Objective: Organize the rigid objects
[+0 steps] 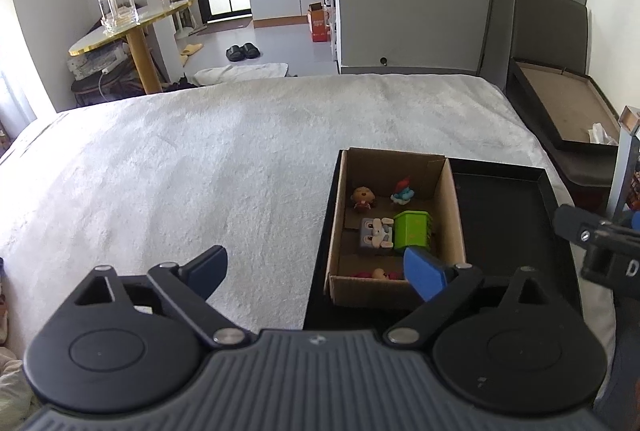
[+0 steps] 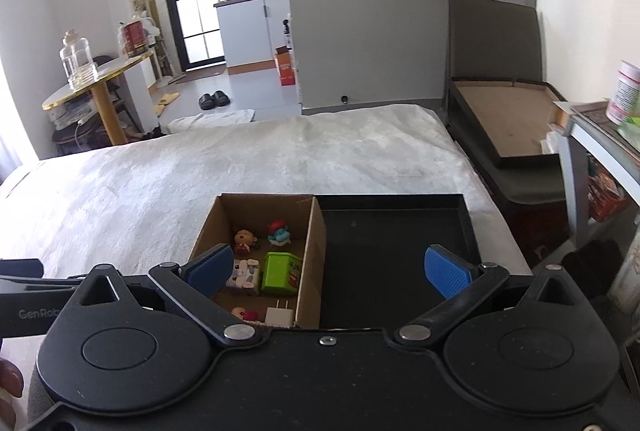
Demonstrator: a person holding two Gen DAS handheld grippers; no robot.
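Both tongs gape wide and grip nothing: left gripper [image 1: 316, 273] hangs over the cardboard box's [image 1: 454, 215] near rim, right gripper [image 2: 328, 273] over its right wall. Inside sit a green box [image 2: 280, 273], small figurines and a white plug [image 2: 278, 315]. At three o'clock the black tray [image 2: 394, 255] lies bare. The nearest figurine is half cut off.

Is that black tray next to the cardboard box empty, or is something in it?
Empty, as far as shown. The black tray shows only bare dark floor beside the cardboard box; the toys all sit in the box. Its nearest edge is hidden.
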